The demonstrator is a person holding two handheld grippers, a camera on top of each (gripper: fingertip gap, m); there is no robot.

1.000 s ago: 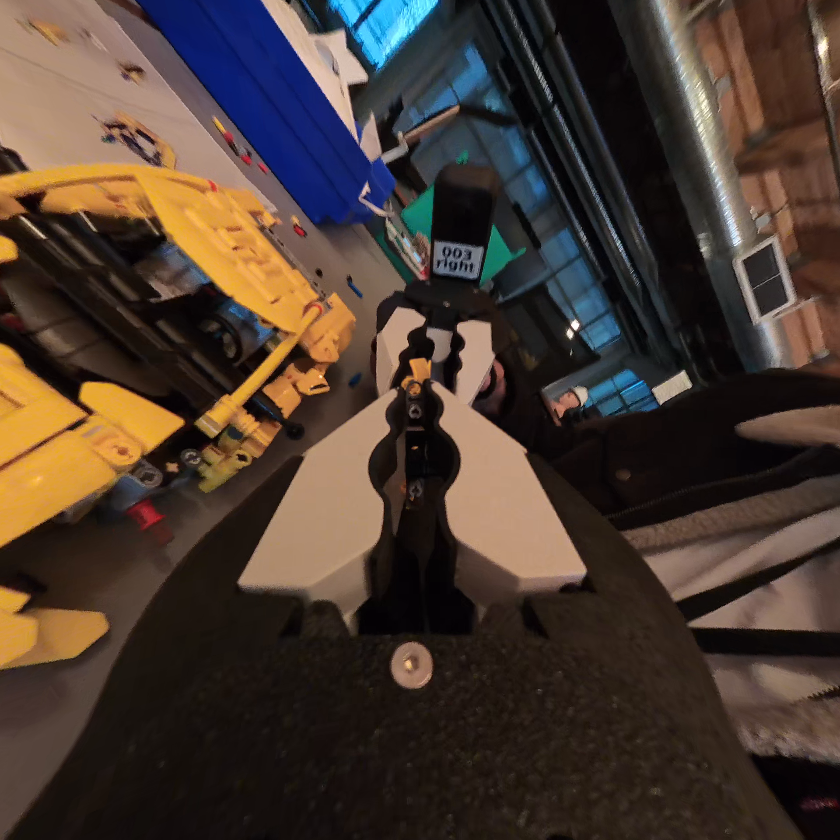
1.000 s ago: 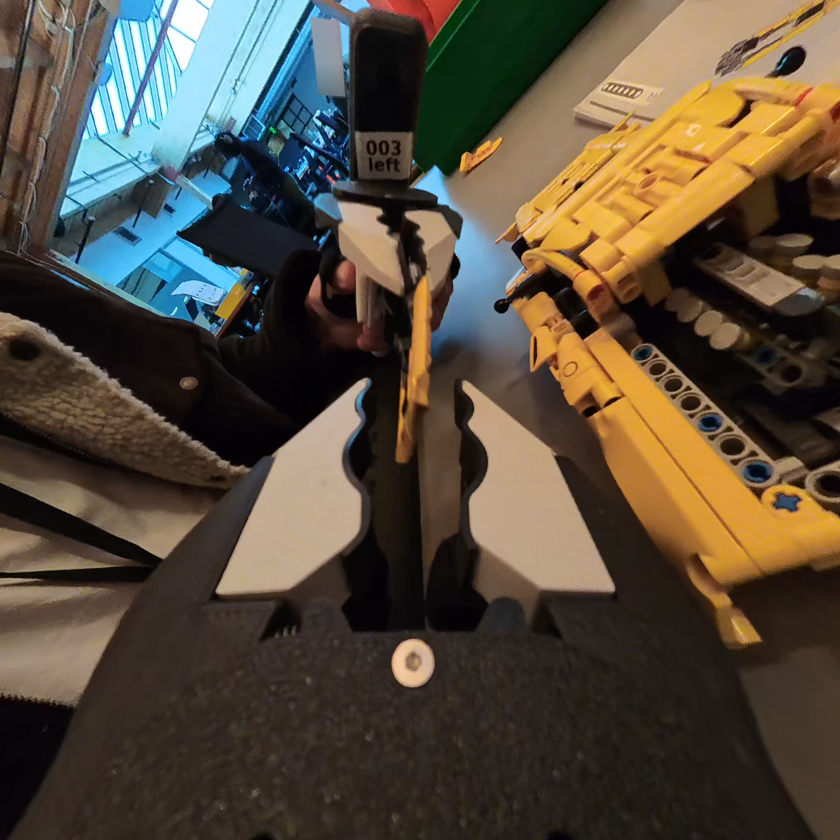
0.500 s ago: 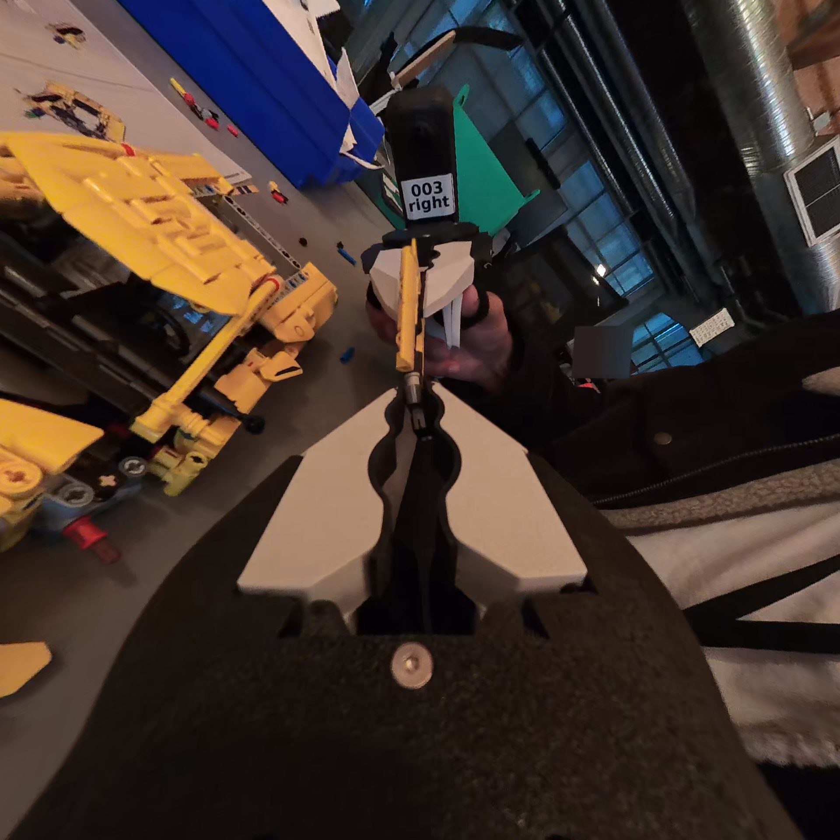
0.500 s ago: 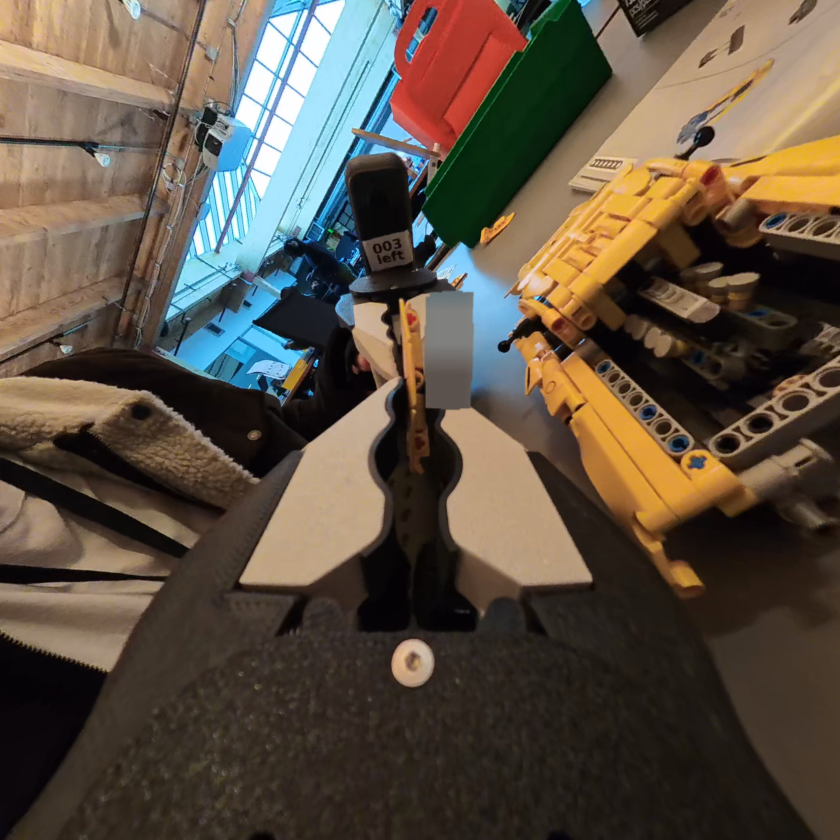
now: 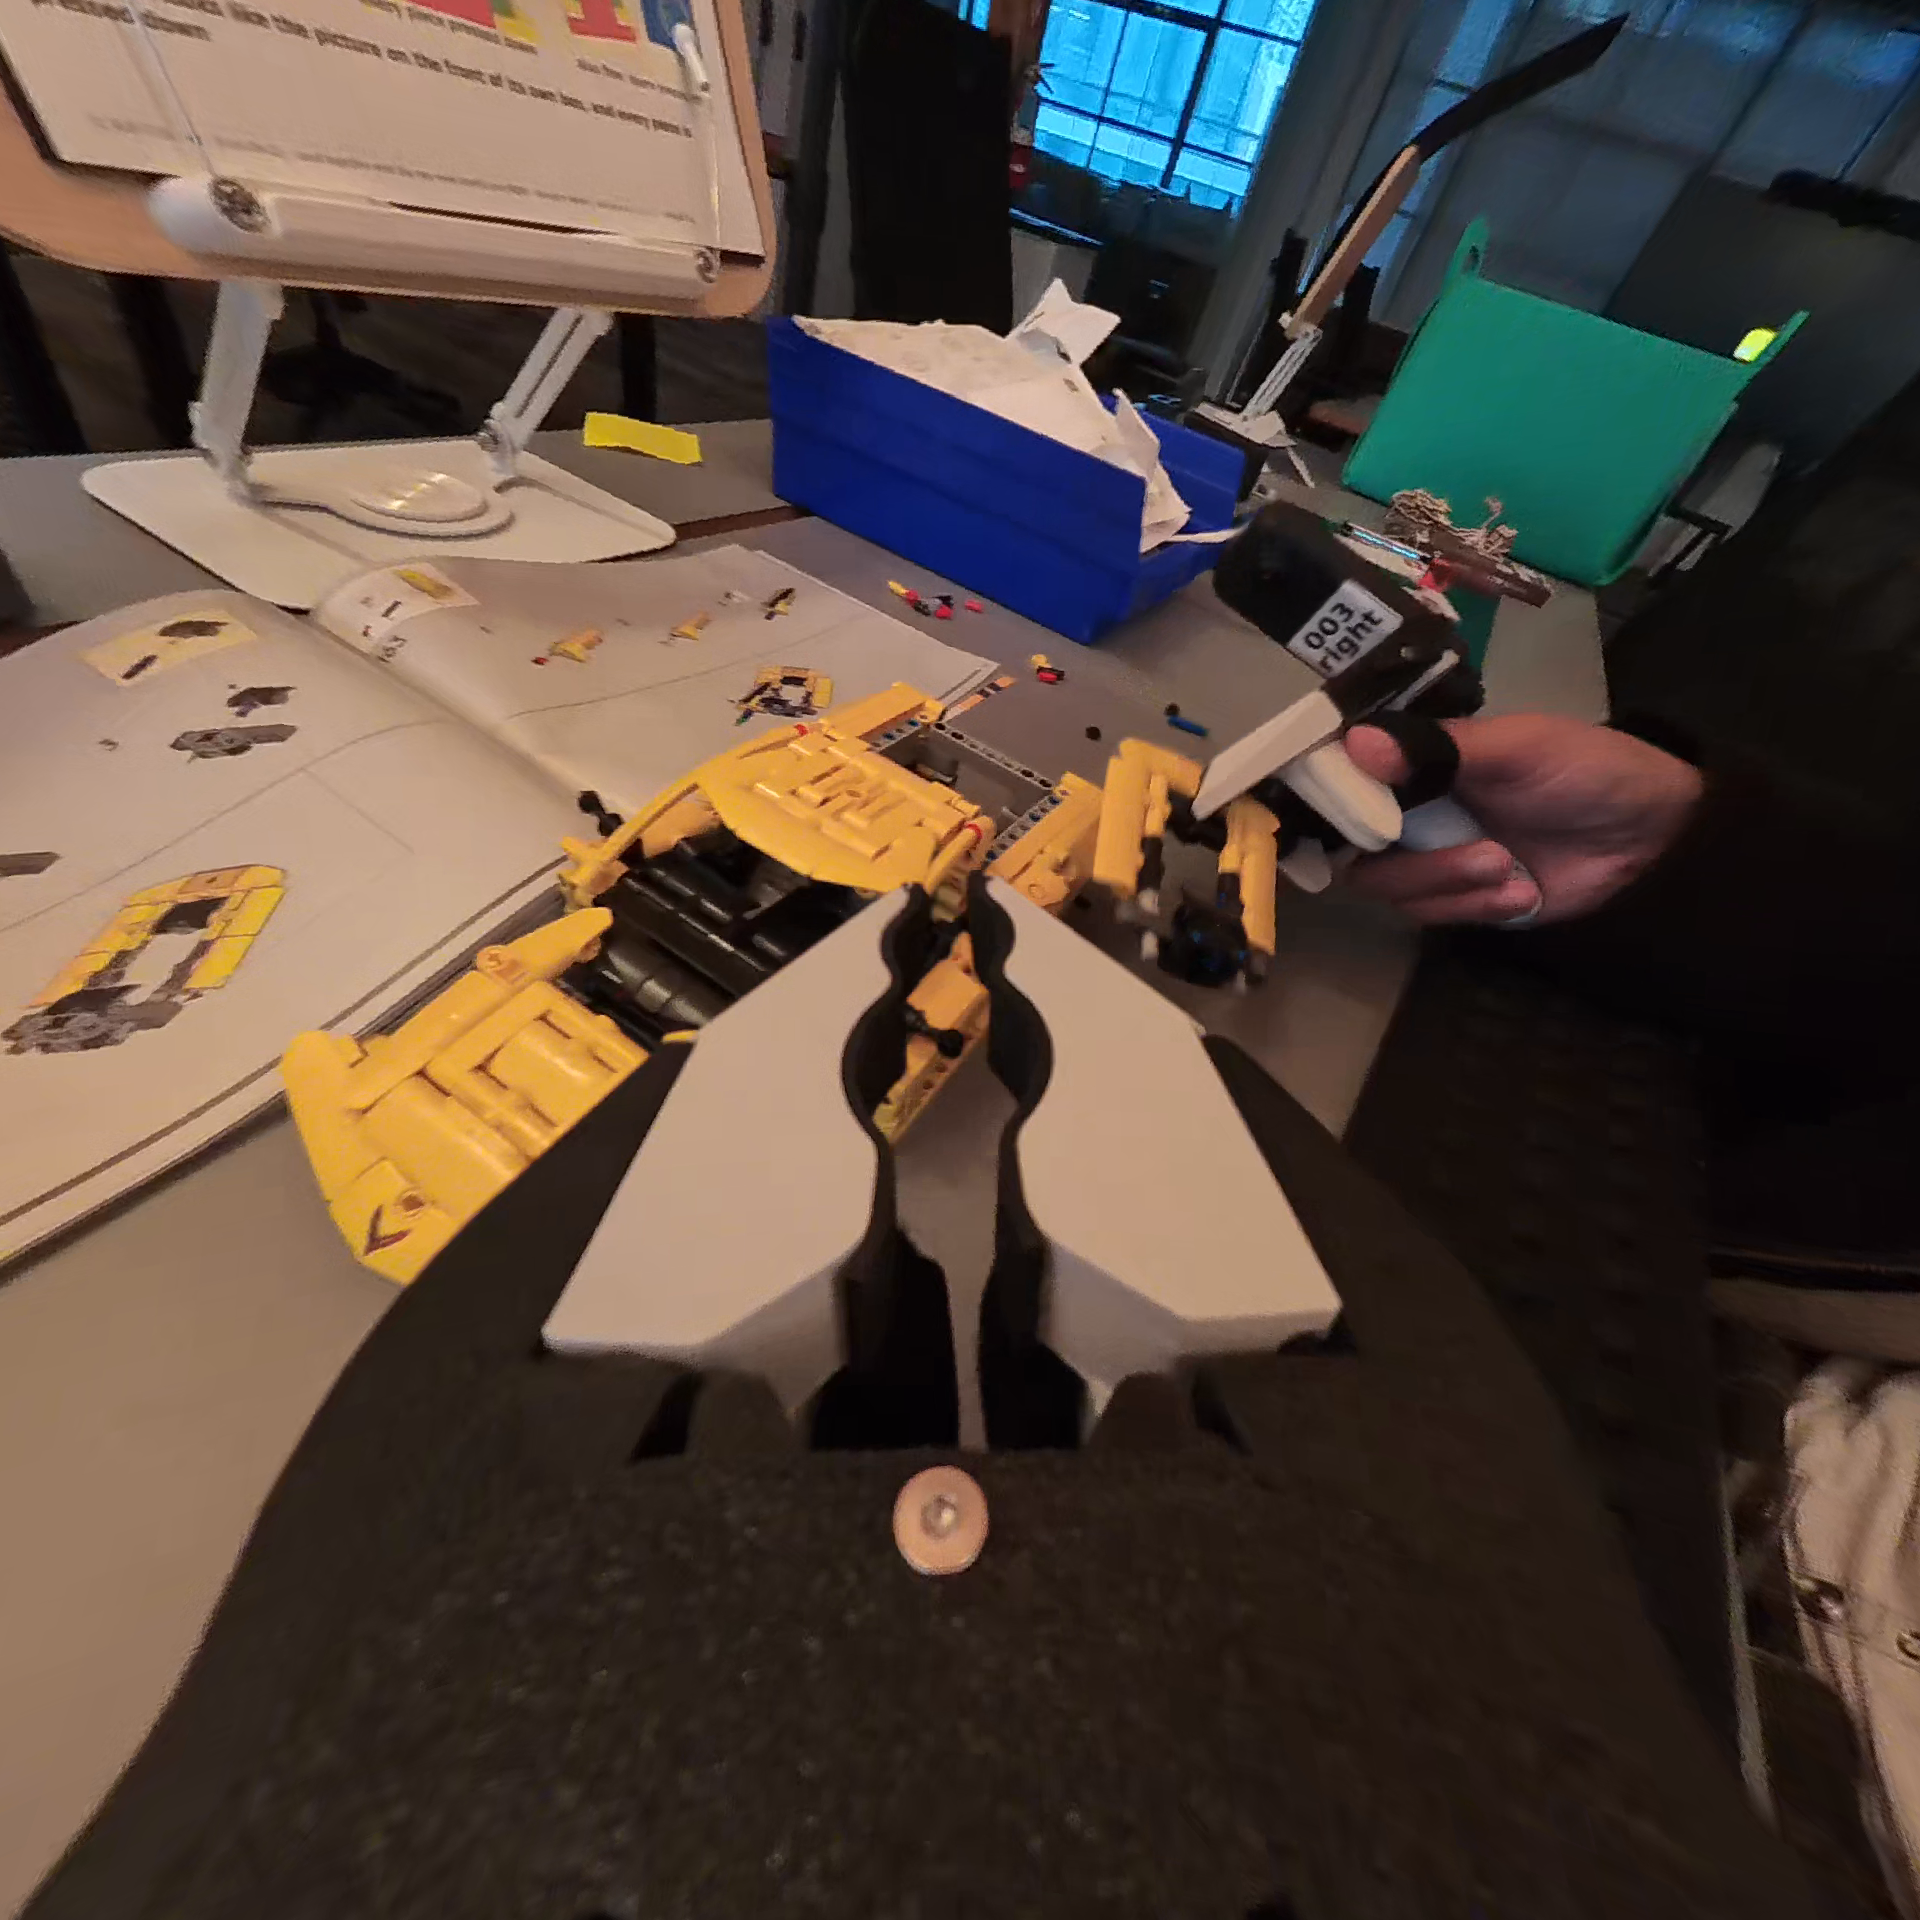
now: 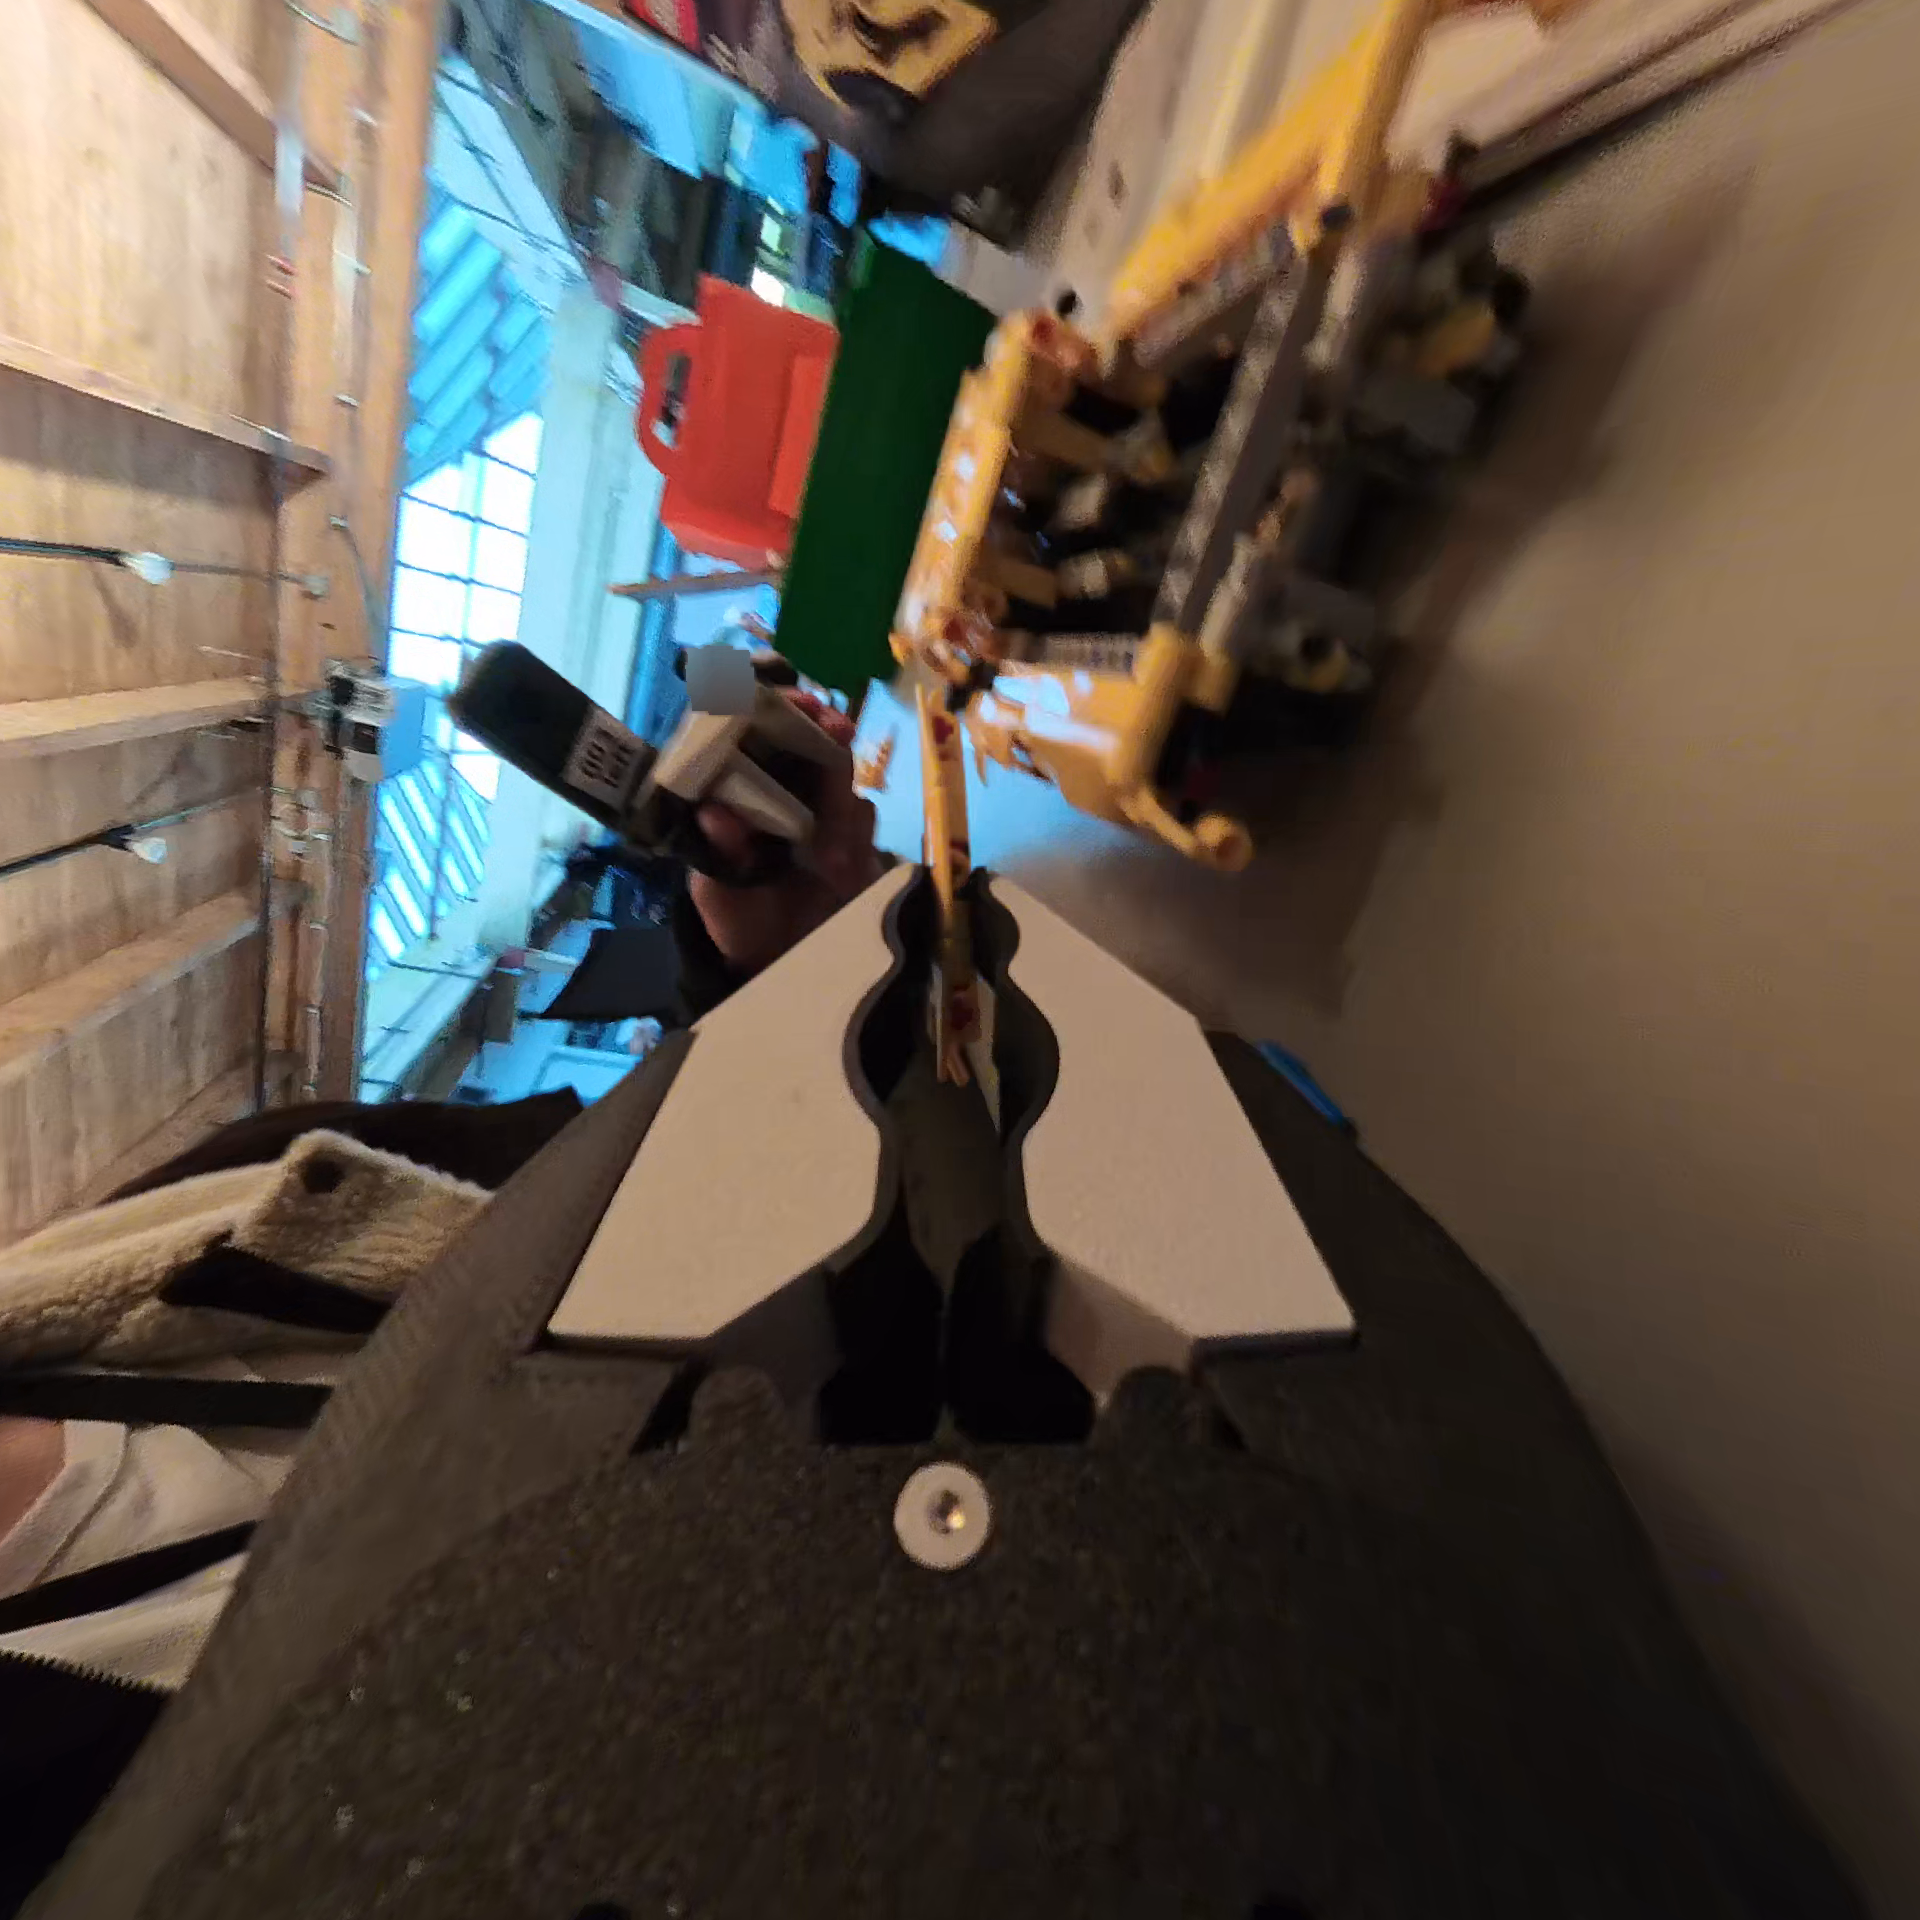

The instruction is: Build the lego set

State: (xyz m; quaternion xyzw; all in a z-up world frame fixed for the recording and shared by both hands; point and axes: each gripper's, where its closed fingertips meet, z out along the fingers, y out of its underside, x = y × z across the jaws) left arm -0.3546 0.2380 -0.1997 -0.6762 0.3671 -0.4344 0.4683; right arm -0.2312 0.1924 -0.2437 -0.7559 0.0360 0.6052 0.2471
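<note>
A blue bin [image 5: 966, 488] stuffed with crumpled white paper [image 5: 997, 364] is set at the far side of the grey table [image 5: 156, 1403]. Left of the bin, a white book stand [image 5: 395, 488] is seen — a printed sheet is clipped to its board. Right of the bin a green container [image 5: 1538, 436] is placed. Behind the bin, blue-lit windows [image 5: 1132, 94] are seen.

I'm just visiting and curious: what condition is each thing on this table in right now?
Left gripper: nearly closed, holding nothing.
Right gripper: shut on a thin yellow piece.
Yellow lego car: partly built, insides showing.
Instruction book: lying open.
Blue bin: open, holding crumpled paper.
Loose small pieces: scattered on the table.
</note>
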